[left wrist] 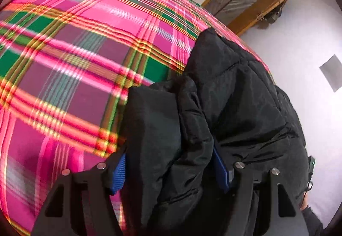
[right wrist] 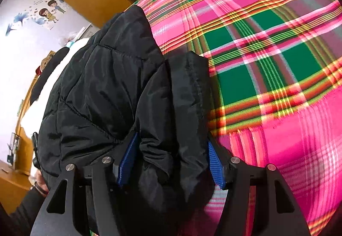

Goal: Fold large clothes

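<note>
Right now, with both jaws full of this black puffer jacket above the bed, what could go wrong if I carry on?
1. The black puffer jacket is slick and bulky; the left gripper and right gripper each pinch a thick bunch, so a layer may slip out.
2. Much of the jacket hangs beyond the plaid bedspread, so it could land crooked.
3. The views look blurred; fast motion may worsen both.

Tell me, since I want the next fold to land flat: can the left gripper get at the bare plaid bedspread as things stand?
Probably not yet. The left gripper is shut on the black puffer jacket, whose bulk fills its jaws. The plaid bedspread beside it lies open, so releasing the jacket would likely free the way.
</note>
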Demonstrator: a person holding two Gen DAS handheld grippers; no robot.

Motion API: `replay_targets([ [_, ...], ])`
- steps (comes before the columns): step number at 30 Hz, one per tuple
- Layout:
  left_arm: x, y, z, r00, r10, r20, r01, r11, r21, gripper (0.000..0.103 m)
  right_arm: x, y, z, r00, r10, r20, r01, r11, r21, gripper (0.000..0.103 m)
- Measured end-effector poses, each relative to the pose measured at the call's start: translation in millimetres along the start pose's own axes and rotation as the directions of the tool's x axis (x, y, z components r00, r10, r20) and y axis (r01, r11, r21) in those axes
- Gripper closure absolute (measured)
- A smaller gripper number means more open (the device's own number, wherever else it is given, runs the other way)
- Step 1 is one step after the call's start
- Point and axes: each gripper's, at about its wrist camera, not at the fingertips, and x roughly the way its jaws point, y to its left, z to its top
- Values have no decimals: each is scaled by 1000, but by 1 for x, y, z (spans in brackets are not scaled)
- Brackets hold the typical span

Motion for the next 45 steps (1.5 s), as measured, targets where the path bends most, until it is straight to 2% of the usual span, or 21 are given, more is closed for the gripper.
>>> replay_targets([
  [6,12,-12,9,1000,27,-11,-27,999,42,27,15,1,15,1000,12,-5,-12,1000,20,39],
  [11,9,-12,-1,1000,0,-13,0,999,37,27,5,5,3,999,36,-19,-36,999,-2,57],
  [13,11,-11,0,1000,-12,-15,13,999,37,28,6,6,2,999,38,-19,-38,999,9,59],
  [16,14,-12,3,999,-22,-26,23,999,45,35,11,10,2,1000,21,-20,-21,1000,5,62],
  [18,14,-17,2,1000,-12,-16,13,998,58,48,10,16,3,1000,1,-17,-1,1000,5,66],
  [20,10,-26,0,1000,26,1,-26,996,82,59,8,25,5,999,-31,-10,31,999,-9,74],
  [24,-3,-46,2,993,115,22,-117,985,128,72,-6,43,7,997,-82,11,82,996,-22,82],
  [27,-17,-60,5,988,151,42,-156,976,151,75,-22,54,7,994,-101,32,102,994,-39,84],
  [36,-72,-91,20,985,147,90,-162,969,188,76,-68,81,12,994,-79,72,83,995,-57,85],
  [45,-132,-105,8,984,134,120,-156,968,199,75,-114,108,-7,994,-59,91,67,995,-79,85],
])
